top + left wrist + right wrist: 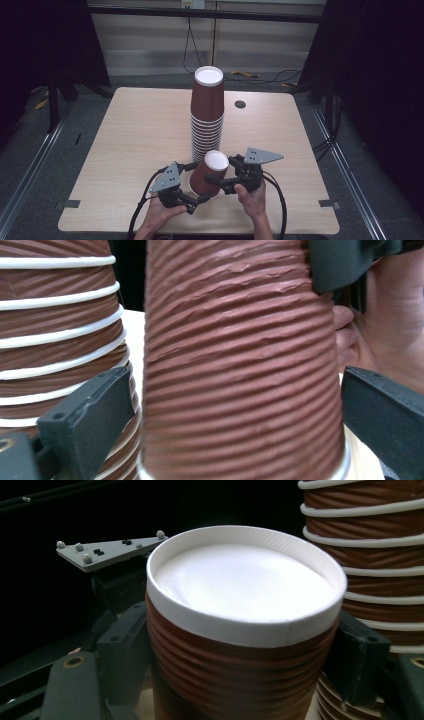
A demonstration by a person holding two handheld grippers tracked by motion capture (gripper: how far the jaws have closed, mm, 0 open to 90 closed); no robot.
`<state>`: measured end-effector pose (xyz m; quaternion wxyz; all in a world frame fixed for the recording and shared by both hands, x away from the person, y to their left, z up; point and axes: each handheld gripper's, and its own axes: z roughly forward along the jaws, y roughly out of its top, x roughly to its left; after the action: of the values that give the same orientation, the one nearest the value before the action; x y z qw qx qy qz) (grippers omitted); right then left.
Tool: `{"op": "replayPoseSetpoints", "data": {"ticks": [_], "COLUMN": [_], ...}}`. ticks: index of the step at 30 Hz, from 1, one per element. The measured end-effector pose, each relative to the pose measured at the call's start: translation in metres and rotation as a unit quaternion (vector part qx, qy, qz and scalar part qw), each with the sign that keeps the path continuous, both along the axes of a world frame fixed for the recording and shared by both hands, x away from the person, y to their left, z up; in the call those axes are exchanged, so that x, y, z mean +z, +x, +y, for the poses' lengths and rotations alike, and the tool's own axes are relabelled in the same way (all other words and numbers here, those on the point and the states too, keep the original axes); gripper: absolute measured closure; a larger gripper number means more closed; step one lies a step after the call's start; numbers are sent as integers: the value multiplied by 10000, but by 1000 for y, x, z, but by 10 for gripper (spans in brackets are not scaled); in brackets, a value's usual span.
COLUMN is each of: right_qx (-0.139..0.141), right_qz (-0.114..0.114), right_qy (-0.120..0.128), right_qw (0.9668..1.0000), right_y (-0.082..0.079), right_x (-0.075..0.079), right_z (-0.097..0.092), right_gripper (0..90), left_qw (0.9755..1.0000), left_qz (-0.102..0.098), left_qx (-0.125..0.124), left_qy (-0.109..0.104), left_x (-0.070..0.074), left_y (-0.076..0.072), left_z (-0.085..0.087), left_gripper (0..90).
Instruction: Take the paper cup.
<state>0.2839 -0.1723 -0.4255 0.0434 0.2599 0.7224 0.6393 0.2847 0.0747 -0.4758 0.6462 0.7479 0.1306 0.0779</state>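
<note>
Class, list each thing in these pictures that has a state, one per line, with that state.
Single cup: upside down, tilted, between both claws.
Cup stack: upside down, upright on the table.
Left claw: open, pads clear of the cup.
Right claw: shut on the single cup.

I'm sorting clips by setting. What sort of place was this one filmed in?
Probably a lab or recording bay, not a home: a bare wooden table stands between dark curtains, loose cables lie on the floor behind it, and metal rails run alongside.
</note>
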Motion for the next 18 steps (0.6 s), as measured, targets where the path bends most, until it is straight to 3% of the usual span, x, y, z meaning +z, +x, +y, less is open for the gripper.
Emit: {"op": "replayPoseSetpoints", "data": {"ticks": [12, 18], "right_qx": [123, 151], "right_qz": [-14, -28], "right_qy": [57, 84], "right_qw": [9999, 9998], "right_y": [1, 0], "right_x": [-2, -3], "right_z": [10, 9], "right_gripper": [229, 224], "left_qw": [9994, 9996], "left_qz": [115, 123], "left_qx": [-220, -245], "left_qy": [-229, -75], "left_x": [-4, -2], "left_y": [5, 4], "left_z": [-2, -4], "left_gripper": [87, 103]}}
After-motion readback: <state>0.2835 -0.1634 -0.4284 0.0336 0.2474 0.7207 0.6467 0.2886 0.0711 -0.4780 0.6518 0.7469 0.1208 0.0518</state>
